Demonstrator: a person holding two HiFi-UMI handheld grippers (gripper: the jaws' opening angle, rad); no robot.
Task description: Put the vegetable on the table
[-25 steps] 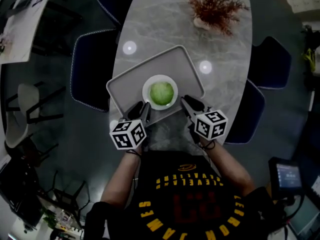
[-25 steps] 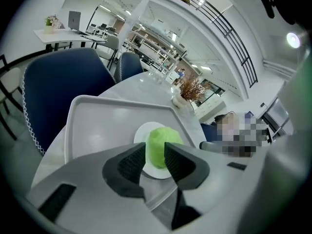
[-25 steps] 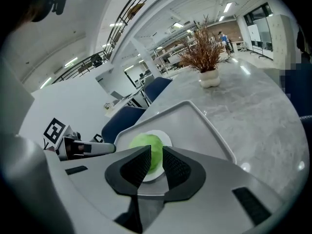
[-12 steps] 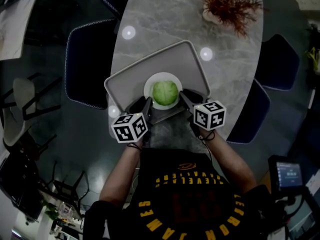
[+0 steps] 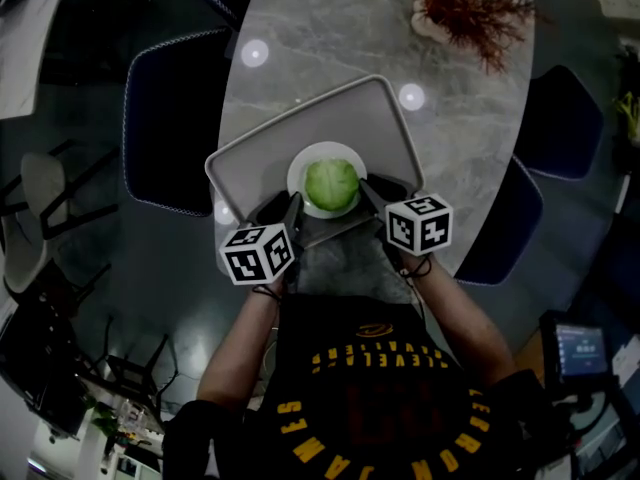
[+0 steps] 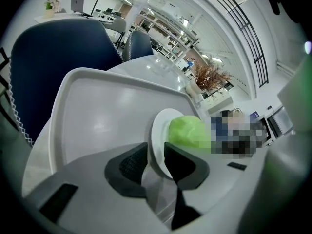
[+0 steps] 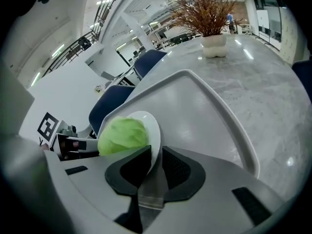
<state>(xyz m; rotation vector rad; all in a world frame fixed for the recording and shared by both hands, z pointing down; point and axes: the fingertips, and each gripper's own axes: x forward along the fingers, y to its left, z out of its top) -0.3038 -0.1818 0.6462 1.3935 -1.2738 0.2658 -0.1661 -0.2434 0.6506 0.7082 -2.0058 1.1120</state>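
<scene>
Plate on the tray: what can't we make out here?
- Plate underside: every view, hidden by the plate itself; resting on the tray or lifted, unclear.
- Tray's near edge: head view, partly covered by left gripper and right gripper.
- Behind the cabbage: left gripper view, mosaic patch.

an oval grey marble table stands on a dark glossy floor, navy chairs around it, a dried reddish plant at its far end, light spots on top.
</scene>
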